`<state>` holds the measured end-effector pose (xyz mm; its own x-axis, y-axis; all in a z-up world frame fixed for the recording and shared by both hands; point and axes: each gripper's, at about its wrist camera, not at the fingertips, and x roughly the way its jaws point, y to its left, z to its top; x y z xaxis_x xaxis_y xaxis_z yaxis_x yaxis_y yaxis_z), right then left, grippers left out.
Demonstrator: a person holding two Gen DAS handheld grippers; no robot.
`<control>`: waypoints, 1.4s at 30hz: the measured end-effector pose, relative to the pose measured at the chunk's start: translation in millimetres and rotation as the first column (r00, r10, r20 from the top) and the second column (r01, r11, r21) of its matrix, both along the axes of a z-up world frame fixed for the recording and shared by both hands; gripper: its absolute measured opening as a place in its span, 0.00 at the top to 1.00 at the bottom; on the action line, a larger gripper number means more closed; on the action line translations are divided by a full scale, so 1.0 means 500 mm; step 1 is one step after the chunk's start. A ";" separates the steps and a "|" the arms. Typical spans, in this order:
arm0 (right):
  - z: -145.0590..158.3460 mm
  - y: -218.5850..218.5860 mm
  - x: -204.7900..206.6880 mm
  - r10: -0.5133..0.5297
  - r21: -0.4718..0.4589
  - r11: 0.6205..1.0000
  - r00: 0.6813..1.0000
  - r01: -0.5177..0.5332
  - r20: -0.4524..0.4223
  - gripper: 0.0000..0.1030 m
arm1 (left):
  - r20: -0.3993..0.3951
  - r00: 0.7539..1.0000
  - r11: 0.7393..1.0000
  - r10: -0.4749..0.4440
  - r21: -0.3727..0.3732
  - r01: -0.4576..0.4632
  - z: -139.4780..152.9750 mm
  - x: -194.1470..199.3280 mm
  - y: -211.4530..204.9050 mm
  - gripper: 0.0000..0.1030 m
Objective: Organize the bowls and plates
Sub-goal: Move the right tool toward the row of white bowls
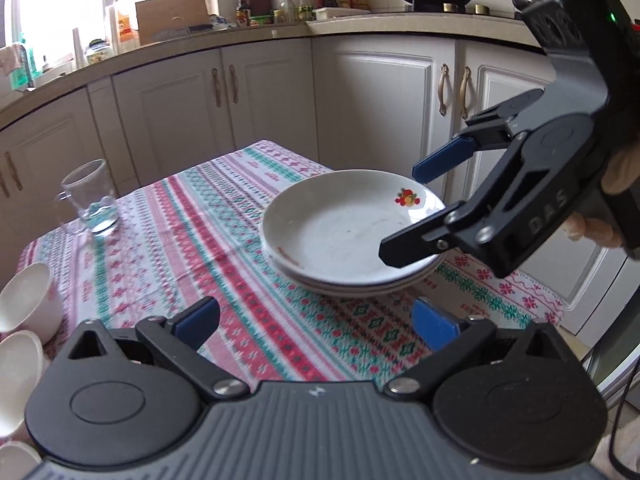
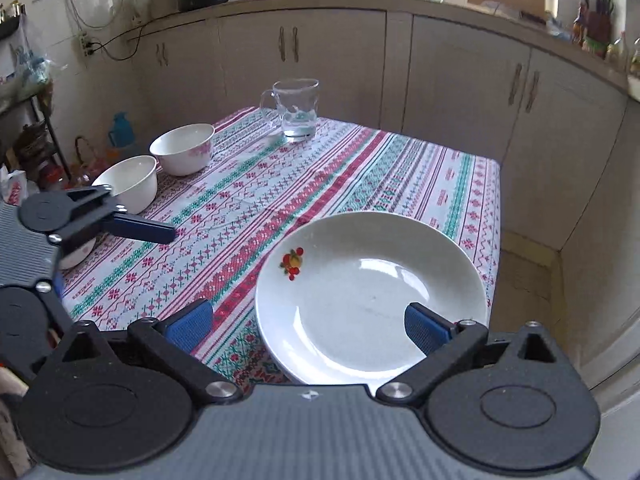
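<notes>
A stack of white plates [image 1: 336, 236], the top one with a small fruit print, rests on the patterned tablecloth [image 1: 224, 240] near its right edge. My right gripper [image 1: 402, 212] hovers over the stack's right rim, wide open and holding nothing. In the right wrist view its blue pads [image 2: 192, 324] straddle the near rim of the top plate [image 2: 372, 292] without pressing on it. My left gripper [image 1: 318, 322] is open and empty, just short of the stack. Several white bowls [image 2: 184, 152] stand at the table's left side, one partly hidden behind my left gripper's finger [image 2: 140, 227].
A glass mug [image 2: 296, 108] with a little water stands at the far end of the table. White kitchen cabinets [image 1: 376, 92] run close behind the table, under a cluttered counter. The plate stack sits close to the table's edge, above the floor [image 2: 524, 276].
</notes>
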<state>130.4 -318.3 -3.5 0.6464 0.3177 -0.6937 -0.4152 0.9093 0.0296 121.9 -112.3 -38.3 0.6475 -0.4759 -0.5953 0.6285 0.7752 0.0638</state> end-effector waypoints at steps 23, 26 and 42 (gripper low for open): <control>-0.037 0.327 -0.084 0.235 -0.118 0.968 0.962 -0.220 0.140 0.00 | 0.024 0.976 0.974 0.217 0.065 -0.218 0.012 -0.094 0.348 0.01; -0.045 0.381 -0.080 0.292 -0.123 0.953 0.949 -0.278 0.121 0.00 | 0.026 0.966 0.963 0.259 0.068 -0.260 0.012 -0.088 0.395 0.01; -0.087 0.538 -0.038 0.451 -0.090 0.891 0.891 -0.446 0.047 0.00 | -0.058 0.979 0.977 0.194 0.100 -0.188 -0.049 -0.068 0.494 0.02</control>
<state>111.4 -49.1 -46.9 0.4919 0.5334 -0.6881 -0.7777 0.6245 -0.0719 88.1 134.8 -62.8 0.6779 -0.2873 -0.6767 0.4748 0.8739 0.1047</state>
